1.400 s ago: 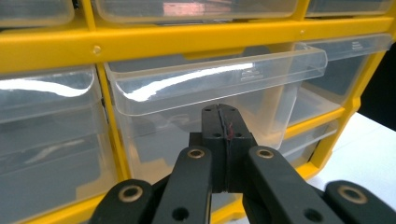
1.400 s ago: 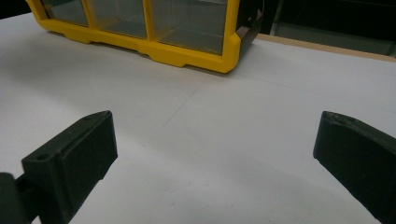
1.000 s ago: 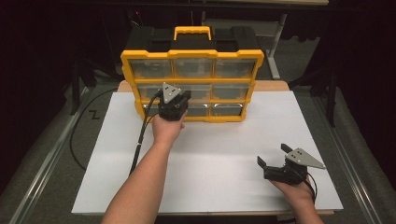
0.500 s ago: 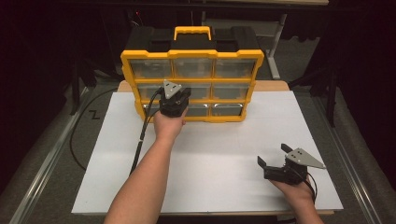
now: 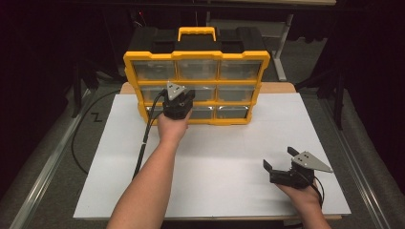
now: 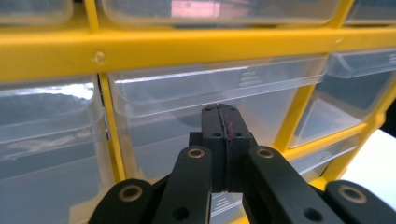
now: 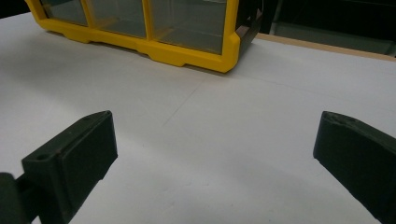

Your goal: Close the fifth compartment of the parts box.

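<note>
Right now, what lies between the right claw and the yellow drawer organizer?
Only bare white table surface. In the right gripper view, nothing sits between the open right claw and the yellow organizer; the high view agrees.

White-topped table (image 5: pixel 229 157) (wooden-edged) under a yellow drawer organizer (image 5: pixel 197 86).

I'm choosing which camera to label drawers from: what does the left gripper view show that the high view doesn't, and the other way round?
The left gripper view gives a close look at one clear drawer, its moulded lip and the yellow divider beside it, with the left gripper shut right in front of it. The high view gives the whole organizer with its handle, the white table cover and the right gripper, open and resting apart from the organizer. Both show the yellow frame, the clear drawers and the left gripper.
</note>
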The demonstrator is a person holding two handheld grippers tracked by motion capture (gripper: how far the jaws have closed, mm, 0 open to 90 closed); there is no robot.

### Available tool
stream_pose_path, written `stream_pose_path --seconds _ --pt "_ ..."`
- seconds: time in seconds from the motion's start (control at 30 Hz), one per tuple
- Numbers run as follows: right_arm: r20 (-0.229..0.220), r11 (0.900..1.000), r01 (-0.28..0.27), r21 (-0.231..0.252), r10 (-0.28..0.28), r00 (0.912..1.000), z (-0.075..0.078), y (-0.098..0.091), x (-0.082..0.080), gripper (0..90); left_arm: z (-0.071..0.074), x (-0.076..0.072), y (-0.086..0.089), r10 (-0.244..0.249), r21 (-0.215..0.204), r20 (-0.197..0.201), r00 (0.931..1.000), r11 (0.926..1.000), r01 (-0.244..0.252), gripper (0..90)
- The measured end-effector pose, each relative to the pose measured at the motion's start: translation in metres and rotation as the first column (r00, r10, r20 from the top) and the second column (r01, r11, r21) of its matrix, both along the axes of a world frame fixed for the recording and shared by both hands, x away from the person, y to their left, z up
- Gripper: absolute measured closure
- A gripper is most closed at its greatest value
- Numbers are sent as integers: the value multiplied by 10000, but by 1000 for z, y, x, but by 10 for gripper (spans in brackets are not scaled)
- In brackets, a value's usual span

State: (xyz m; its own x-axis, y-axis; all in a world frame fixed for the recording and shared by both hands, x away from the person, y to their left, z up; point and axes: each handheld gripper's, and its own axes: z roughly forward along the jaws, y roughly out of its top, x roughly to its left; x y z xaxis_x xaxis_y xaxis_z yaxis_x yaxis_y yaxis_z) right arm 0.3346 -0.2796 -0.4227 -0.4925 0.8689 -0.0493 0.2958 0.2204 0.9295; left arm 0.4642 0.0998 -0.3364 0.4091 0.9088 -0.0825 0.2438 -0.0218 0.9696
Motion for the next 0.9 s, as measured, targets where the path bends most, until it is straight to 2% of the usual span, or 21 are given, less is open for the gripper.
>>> stream_pose_path --seconds 0.2,0.4,0.5,0.57,0.9 --pt "-10 10000 21 -50 -21 10000 0 1 0 11 4 -12 4 -240 8 72 9997 9997 240 898" --pt "9 9999 12 -114 -12 10000 0 3 0 11 -1 -23 16 -303 -83 15 9995 9995 303 898" --pt "14 9999 3 -144 -3 10000 0 3 0 11 -10 -30 24 -507 -331 -103 9987 9982 503 897" --pt "9 9999 -7 -164 8 10000 -1 3 0 11 -18 -35 28 -524 -216 -111 9986 9984 522 897" --pt "0 9997 -50 -259 50 10000 -1 5 0 11 -56 -59 47 -650 -174 -339 9973 9978 645 897"
